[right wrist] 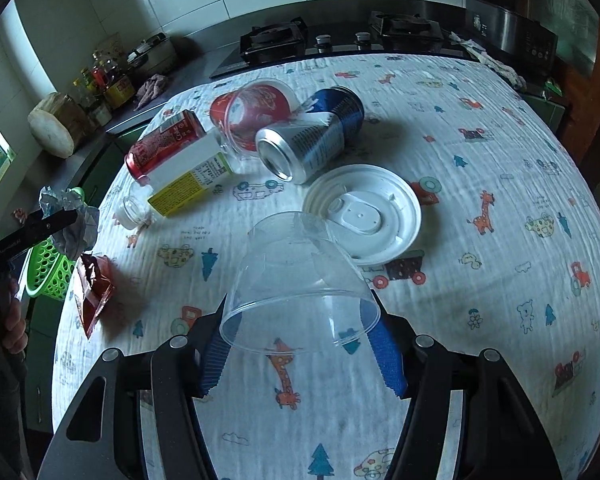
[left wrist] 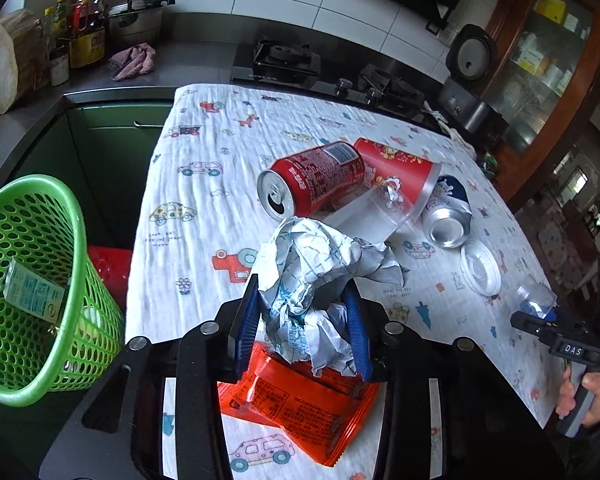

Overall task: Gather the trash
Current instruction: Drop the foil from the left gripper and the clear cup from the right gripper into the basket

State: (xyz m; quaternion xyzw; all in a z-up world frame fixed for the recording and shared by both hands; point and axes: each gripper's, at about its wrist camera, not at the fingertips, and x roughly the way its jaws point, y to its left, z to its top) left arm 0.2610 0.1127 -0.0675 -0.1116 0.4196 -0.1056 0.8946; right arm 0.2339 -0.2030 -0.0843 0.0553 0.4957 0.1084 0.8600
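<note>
1. Left wrist view: the left gripper (left wrist: 305, 322) is clamped on a crumpled paper (left wrist: 320, 264), its blue pads (left wrist: 247, 320) pressing the wad from both sides, above the table (left wrist: 204, 200).
2. Under the gripper an orange wrapper (left wrist: 300, 408) lies flat on the printed cloth.
3. Beyond the paper a red can (left wrist: 314, 182) lies on its side, its open top facing the camera. Just behind it lies a red cup (left wrist: 396, 172), and to the right a blue can (left wrist: 450, 212).
4. A white lid (left wrist: 480, 268) rests near the blue can.
5. At the left, off the table edge, a green basket (left wrist: 32, 280) stands tilted, with a carton (left wrist: 34, 290) inside.
6. At the right edge the right gripper (left wrist: 540, 316) shows small, with clear plastic at its tip.
7. Right wrist view: the right gripper (right wrist: 300, 344) grips a clear cup (right wrist: 300, 284) by its rim, mouth toward the camera, above the cloth.
8. The white lid (right wrist: 364, 216) lies flat just beyond the cup.
9. Farther back lie the blue can (right wrist: 312, 136), the red cup (right wrist: 256, 112), the red can (right wrist: 164, 140) and a white box (right wrist: 190, 176) with yellow print, clustered and touching.
10. A small jar (right wrist: 134, 210) lies beside the box.
11. At the left, the paper (right wrist: 74, 216) hangs in the left gripper, near the basket (right wrist: 50, 270); the wrapper (right wrist: 94, 288) lies on the table below.
</note>
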